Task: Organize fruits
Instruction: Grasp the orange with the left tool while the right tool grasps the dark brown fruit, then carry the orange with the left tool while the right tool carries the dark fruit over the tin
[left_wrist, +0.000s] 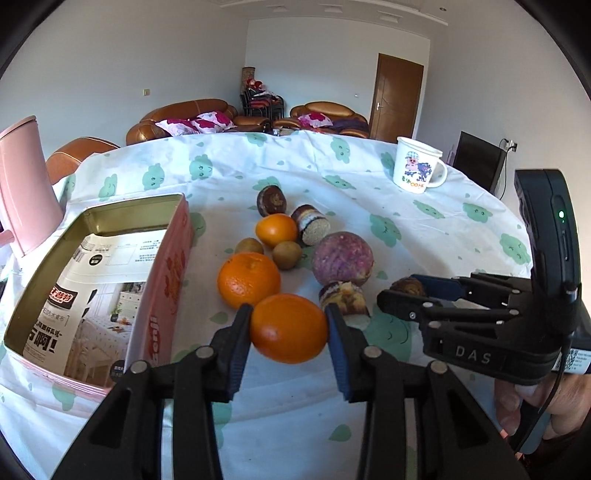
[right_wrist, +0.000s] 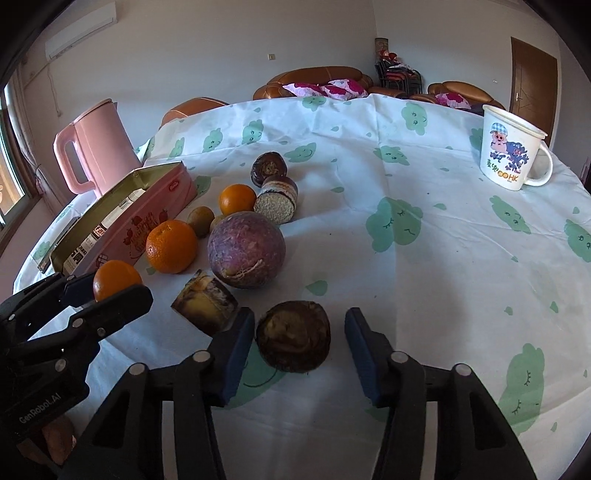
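While the left claw (left_wrist: 290, 326) pinches the nearest orange (left_wrist: 289, 328) between its blue pads, touching it on both sides, the right claw (right_wrist: 300, 338) stands spread around a brown, rough-skinned piece (right_wrist: 293, 335), with the left pad close to it and a clear gap at the right pad. The pink tin (left_wrist: 162, 280), open and lined with printed paper, lies at about nine o'clock from the gripped orange in the left wrist view. Two more oranges, two kiwis, a large purple round root (right_wrist: 246, 254) and several cut brown pieces crowd the counter (right_wrist: 424, 277) toward twelve o'clock.

The risks, as I judge them: the orange is round and smooth, so a grip off its widest line could let it squirt out and roll across the cloth. Swinging toward the tin, it may strike the rim. The right claw, closing unevenly, could shove the brown piece sideways, or nudge the cut chunk (right_wrist: 205, 304) just beside its left pad.
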